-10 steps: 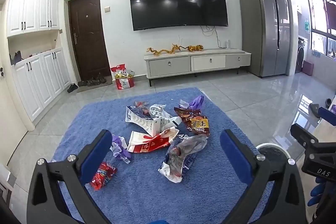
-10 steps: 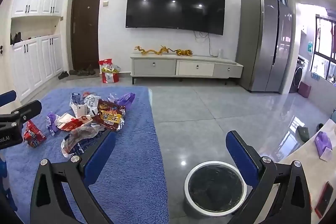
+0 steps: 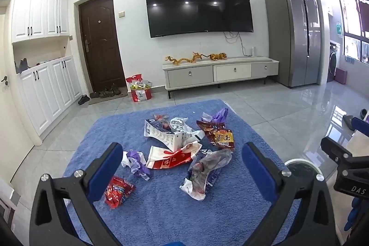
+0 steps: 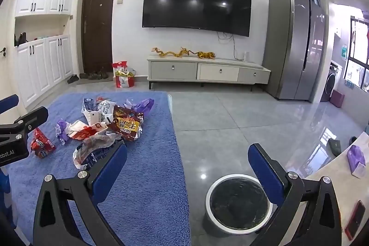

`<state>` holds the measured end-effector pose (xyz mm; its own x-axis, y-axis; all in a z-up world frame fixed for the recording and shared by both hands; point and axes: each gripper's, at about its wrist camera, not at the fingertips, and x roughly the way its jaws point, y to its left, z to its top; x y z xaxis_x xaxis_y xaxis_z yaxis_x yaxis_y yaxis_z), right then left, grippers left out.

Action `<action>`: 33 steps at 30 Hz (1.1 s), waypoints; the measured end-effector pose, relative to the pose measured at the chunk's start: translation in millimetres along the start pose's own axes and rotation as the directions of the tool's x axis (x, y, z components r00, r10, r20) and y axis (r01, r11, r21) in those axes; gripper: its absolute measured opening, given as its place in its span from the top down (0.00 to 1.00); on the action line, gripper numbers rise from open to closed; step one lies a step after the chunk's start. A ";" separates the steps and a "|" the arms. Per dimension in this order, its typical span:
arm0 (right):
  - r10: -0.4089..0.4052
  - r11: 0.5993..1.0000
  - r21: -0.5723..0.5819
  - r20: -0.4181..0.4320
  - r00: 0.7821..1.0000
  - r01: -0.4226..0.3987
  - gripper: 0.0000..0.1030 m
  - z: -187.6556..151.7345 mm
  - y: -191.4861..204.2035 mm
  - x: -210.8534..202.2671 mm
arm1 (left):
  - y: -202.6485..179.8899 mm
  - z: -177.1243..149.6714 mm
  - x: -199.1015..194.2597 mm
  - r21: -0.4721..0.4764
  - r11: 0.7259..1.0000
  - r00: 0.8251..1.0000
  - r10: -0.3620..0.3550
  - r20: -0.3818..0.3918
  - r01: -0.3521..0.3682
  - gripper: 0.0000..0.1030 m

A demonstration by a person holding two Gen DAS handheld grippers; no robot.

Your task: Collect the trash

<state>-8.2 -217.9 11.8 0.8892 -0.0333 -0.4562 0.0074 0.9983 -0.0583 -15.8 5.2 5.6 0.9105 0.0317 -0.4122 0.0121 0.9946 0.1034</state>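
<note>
Several crumpled snack wrappers lie in a pile (image 3: 184,146) on a blue fleece cover (image 3: 161,211): a small red packet (image 3: 117,191), a red-and-white bag (image 3: 168,157), a clear-and-blue bag (image 3: 203,174), a brown-and-yellow bag (image 3: 219,136) and purple plastic (image 3: 138,164). My left gripper (image 3: 182,167) is open and empty, above and short of the pile. My right gripper (image 4: 188,164) is open and empty, to the right of the pile (image 4: 103,128), above a white bin with a black liner (image 4: 238,202) on the floor.
The blue cover's right edge (image 4: 177,153) drops to a grey tiled floor. A beige surface at the right holds a purple packet (image 4: 356,159) and a phone (image 4: 355,218). A TV stand (image 3: 219,73), a fridge (image 3: 290,34) and a red bag (image 3: 139,90) stand far back.
</note>
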 end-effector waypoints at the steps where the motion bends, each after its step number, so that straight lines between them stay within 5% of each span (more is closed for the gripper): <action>1: 0.000 1.000 0.002 0.007 1.000 0.000 0.00 0.8 0.0 -2.2 | 1.1 -0.1 -2.1 -0.002 1.000 1.000 0.003 0.008 -0.003 0.00; 33: -0.001 1.000 0.003 -0.024 1.000 0.001 0.00 21.7 0.3 20.2 | 16.4 11.4 35.9 -0.035 0.994 0.992 -0.108 -0.061 0.106 0.00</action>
<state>19.6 -217.1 21.8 0.8781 -0.0358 -0.4772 0.0102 0.9984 -0.0561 21.8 21.5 2.8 0.8769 -0.0703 -0.4756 0.0944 0.9952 0.0269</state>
